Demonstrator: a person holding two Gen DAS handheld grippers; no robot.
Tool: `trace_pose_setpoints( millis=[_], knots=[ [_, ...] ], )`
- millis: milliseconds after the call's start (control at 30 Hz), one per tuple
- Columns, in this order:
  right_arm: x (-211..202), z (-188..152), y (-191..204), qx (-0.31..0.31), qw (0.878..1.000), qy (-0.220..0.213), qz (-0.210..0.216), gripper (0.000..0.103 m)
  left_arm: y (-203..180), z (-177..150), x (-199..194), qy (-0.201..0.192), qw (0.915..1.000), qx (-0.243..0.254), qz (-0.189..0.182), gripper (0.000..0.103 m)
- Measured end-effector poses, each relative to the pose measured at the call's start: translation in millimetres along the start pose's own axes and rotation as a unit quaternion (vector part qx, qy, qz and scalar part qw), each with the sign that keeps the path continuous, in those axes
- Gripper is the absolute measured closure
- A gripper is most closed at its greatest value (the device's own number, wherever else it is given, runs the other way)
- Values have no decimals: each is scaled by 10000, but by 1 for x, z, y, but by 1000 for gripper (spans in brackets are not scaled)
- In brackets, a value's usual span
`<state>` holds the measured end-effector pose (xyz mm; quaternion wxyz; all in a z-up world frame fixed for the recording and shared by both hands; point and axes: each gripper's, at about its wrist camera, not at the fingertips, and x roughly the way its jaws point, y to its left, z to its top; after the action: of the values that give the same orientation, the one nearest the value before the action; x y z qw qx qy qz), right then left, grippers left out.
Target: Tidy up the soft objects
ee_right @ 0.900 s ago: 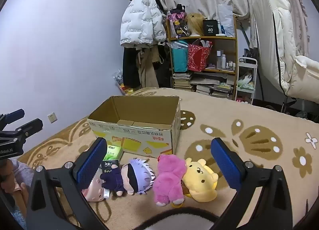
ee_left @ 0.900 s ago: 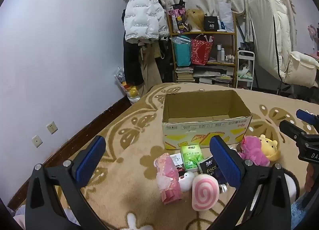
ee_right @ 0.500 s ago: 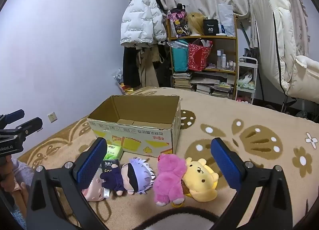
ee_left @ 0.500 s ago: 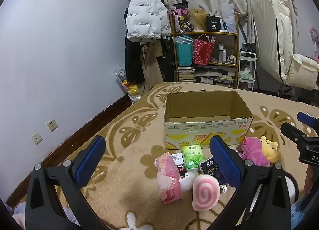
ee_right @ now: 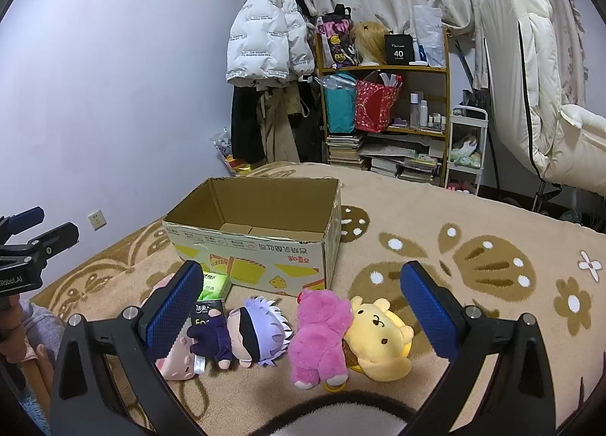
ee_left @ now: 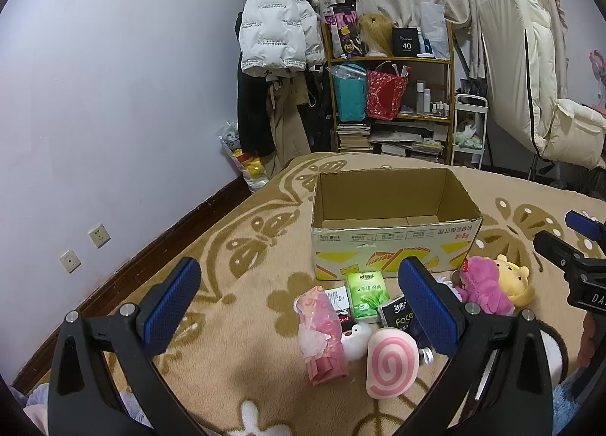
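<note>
Beige patterned blanket carries an empty open brown cardboard box (ee_right: 257,224). Just before it, fuzzy pink plush bear (ee_right: 320,334) lies between right tool (ee_right: 301,316) pads; both tools (ee_left: 299,309) gape empty. Best squeeze its middle.

The left tool (ee_left: 301,305) has eased slightly rightward, so the cardboard box (ee_left: 394,246) ahead of it sits a little further right in its view.

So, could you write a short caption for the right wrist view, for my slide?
Open right tool above a pink bear, a yellow bear and a doll beside an empty cardboard box.
</note>
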<state>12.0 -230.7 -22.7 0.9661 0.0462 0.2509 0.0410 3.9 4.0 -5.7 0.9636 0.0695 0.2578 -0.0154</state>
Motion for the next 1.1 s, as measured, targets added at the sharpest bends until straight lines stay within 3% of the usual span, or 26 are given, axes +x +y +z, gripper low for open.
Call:
trace_pose_setpoints(
  millis=[1100],
  knots=[
    [7, -8, -6, 14, 10000, 50, -16, 0, 1, 1, 0, 106, 9999, -32, 8, 0]
  ],
)
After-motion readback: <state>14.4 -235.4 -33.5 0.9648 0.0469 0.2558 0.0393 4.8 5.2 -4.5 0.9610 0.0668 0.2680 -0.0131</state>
